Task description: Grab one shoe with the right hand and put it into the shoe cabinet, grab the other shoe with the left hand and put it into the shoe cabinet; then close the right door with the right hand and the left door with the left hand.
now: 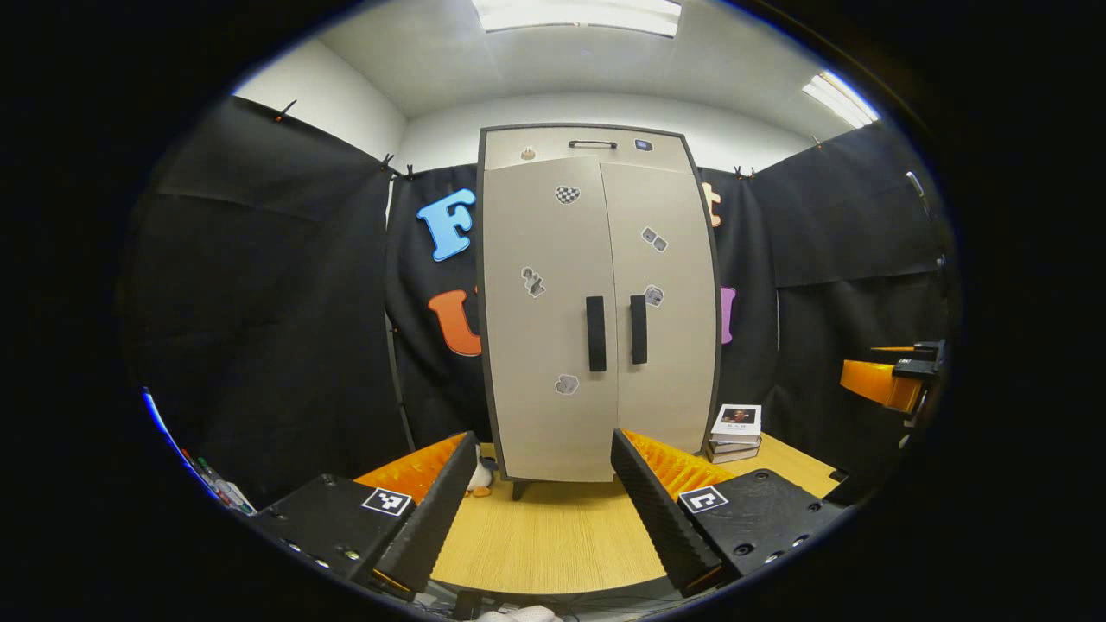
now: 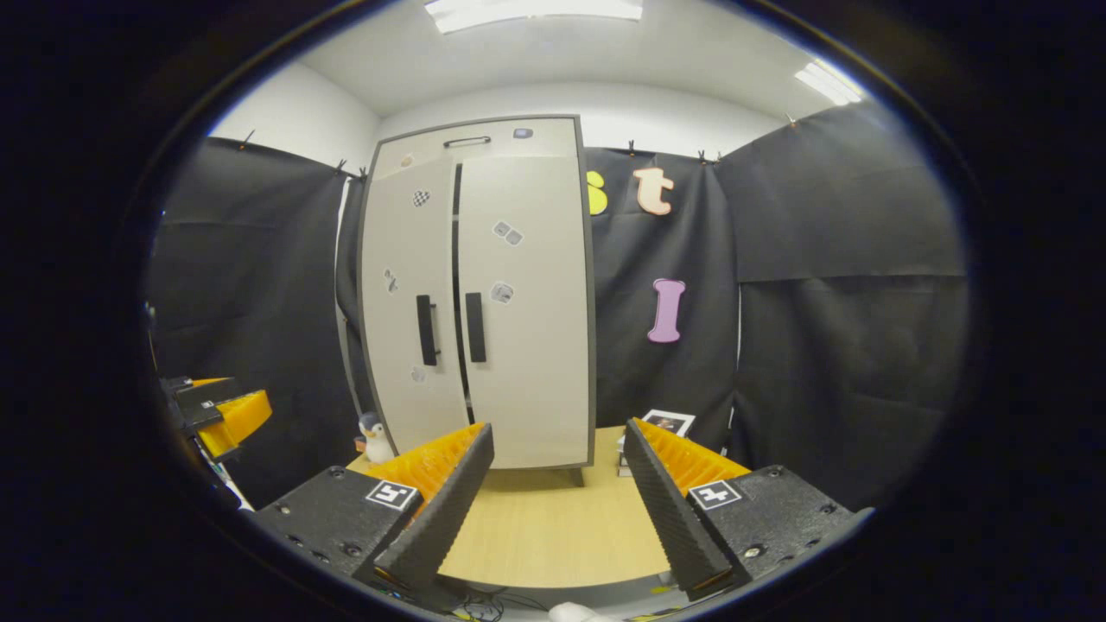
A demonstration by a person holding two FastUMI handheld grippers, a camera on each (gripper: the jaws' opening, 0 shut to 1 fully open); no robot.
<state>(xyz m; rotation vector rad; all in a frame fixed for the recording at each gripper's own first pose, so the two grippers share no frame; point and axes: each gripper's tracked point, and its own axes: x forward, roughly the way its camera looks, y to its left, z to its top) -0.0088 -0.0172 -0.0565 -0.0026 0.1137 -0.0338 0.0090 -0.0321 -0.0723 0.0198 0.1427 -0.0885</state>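
Both doors of the shoe cabinet (image 1: 599, 302) are shut at the far side of the tabletop (image 1: 562, 536); left gripper (image 1: 544, 510) and right gripper (image 2: 553, 510) hover near, jaws wide apart, holding nothing

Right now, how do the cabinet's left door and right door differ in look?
The left door carries four stickers, one of them checkered near its top; the right door carries two. The left door's handle looks slightly longer than the right door's handle. Both doors are pale, closed or nearly so, with dark upright handles beside the middle seam.
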